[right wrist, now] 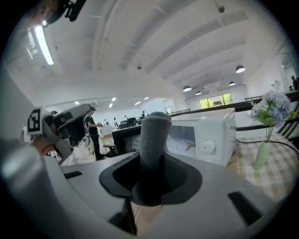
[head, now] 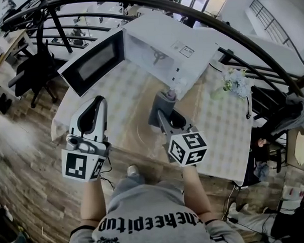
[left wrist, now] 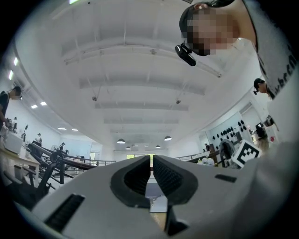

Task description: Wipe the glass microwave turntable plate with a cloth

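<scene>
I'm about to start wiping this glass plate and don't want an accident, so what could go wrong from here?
The glass plate, faint in the head view, seems to lie near the table's front edge; the left tongs are shut, empty and off it, so a wipe could slide it off. The right tongs grip just the cloth's lower end, so it may slip free.

Only legible print I get: shirt (head: 152,229) at 6 o'clock, roughly "heepitu". Microwave label (head: 186,51) at 12 o'clock too small to read.
</scene>
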`<state>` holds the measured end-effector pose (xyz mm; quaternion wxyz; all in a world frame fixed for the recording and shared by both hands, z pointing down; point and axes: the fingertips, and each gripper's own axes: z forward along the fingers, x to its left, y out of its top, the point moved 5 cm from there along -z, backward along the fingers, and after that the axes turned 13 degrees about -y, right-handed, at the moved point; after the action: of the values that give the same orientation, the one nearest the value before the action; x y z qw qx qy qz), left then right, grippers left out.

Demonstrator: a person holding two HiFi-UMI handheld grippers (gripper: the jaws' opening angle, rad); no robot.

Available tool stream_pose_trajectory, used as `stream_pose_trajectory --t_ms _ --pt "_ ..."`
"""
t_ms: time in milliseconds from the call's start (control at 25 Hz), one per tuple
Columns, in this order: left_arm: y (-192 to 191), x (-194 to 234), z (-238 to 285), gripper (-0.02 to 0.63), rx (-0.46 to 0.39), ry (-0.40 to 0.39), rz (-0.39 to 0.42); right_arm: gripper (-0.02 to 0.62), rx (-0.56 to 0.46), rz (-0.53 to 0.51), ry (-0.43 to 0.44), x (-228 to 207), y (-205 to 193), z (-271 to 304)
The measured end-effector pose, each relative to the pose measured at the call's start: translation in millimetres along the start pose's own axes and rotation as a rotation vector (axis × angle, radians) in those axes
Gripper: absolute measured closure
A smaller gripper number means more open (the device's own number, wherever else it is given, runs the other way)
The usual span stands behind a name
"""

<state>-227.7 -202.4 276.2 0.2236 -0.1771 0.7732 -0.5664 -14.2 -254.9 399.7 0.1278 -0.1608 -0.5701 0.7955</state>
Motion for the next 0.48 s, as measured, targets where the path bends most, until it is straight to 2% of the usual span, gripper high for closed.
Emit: stream_pose_trajectory --t_ms 160,480 --pt "-16 10 8 0.588 0.02 -0.036 -0.017 0.474 0.132 -0.038 -0.049 5 -36 22" --pt "-42 23 17 0.588 0.028 -0.099 -0.051 0.477 0.327 0.044 -0.053 18 -93 63"
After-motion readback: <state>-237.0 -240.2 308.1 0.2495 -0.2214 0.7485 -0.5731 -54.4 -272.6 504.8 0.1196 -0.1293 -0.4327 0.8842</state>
